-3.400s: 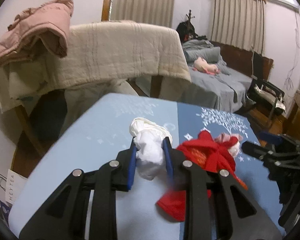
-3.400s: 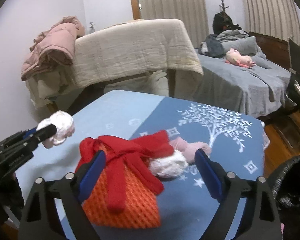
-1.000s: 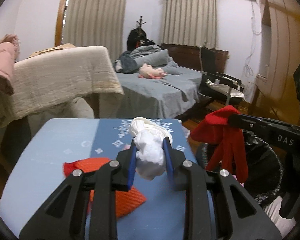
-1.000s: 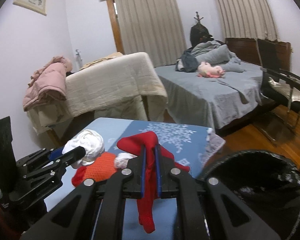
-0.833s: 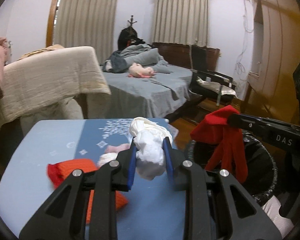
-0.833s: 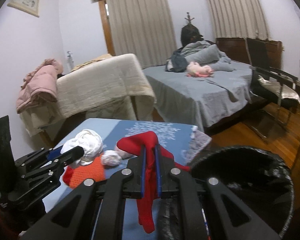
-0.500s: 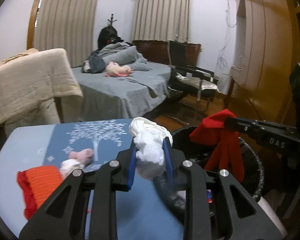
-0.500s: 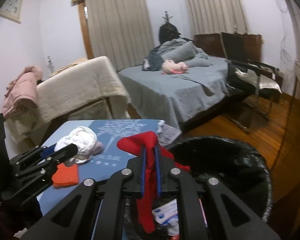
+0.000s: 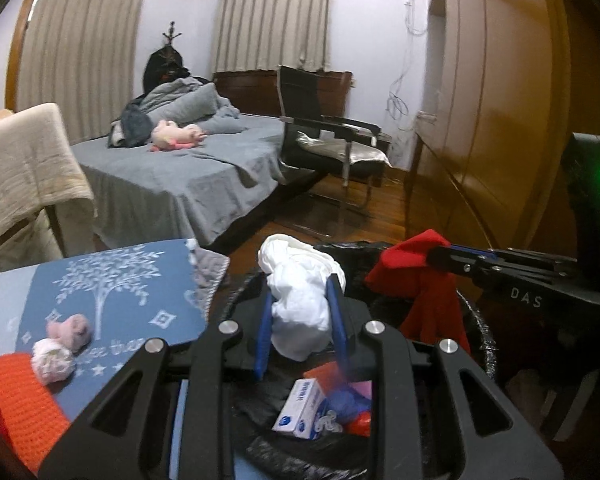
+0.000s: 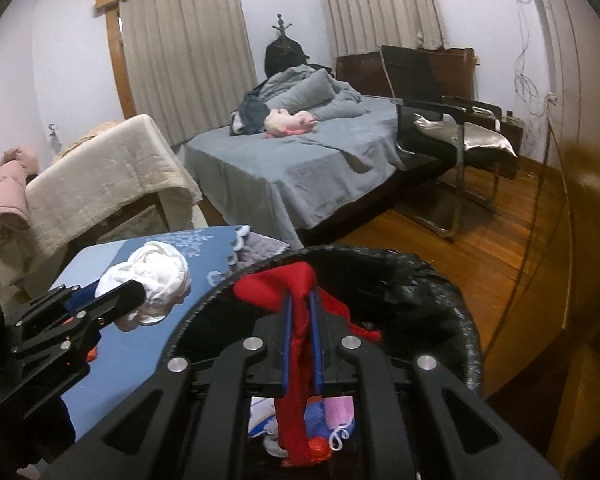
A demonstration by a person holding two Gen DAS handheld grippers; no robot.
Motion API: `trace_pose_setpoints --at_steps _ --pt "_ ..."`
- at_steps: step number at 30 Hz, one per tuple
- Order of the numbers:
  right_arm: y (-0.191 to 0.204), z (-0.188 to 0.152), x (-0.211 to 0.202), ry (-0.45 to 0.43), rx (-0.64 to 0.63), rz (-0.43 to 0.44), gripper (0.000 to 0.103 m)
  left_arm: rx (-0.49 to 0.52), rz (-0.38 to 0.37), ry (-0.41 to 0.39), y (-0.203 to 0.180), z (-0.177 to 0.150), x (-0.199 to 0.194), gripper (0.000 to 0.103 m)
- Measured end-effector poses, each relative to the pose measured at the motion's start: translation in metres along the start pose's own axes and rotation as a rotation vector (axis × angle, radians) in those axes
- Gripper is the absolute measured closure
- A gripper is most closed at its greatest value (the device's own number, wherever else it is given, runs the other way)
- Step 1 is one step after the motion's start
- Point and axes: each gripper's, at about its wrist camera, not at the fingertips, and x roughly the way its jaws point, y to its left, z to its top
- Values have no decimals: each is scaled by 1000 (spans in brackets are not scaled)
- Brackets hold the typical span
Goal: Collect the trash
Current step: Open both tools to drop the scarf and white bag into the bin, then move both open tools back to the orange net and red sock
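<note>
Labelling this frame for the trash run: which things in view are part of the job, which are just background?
Job:
- white wad, held by left gripper
- red cloth, held by right gripper
- black bin
- pink and white wads, orange knit on table

Background:
- bed
- chair
- plush toy

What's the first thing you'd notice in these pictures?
Two black grippers, each clamping something over a black bin. The left gripper holds a white wad, and the right gripper holds a red cloth that dangles into the bin. Behind them, a pink plush toy lies on a grey bed.
</note>
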Motion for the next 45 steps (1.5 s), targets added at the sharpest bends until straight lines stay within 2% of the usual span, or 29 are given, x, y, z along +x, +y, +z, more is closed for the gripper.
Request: trace_pose_setpoints --at_steps 3,5,7,9,10,12,13,15,17,19,23,35,45 --pt "-10 -3 4 13 8 -16 91 0 -25 15 -4 -1 11 75" --pt "-17 -6 5 15 18 -33 90 -2 -33 22 -5 -3 15 63" --pt "-21 -7 5 17 25 -42 86 -4 -38 25 -4 -3 17 58" --pt "-24 -7 2 9 34 -56 72 -1 -32 25 -4 -4 16 54" --pt "-25 -7 0 5 38 -60 68 -5 -28 21 -2 -4 14 51" --pt "-26 -6 -4 -9 44 -67 45 -11 -12 12 3 -1 11 44" --pt "-25 -5 -6 -17 47 -74 38 -15 0 6 8 -1 7 39" --pt "-24 -4 -10 -31 58 -79 17 -20 37 -2 14 0 0 29" --pt "-22 0 -12 -41 73 -73 6 -27 81 -8 24 0 -9 22" --pt "-15 2 -14 -49 84 -66 5 -43 119 -14 35 0 -19 17" --pt "5 6 -15 -57 70 -44 5 -68 181 -25 59 -3 -40 14" --pt "83 6 0 -62 -30 51 5 -127 380 -42 132 -23 -113 13" --pt "163 -5 20 -42 -127 157 5 -188 508 -44 190 -50 -164 13"
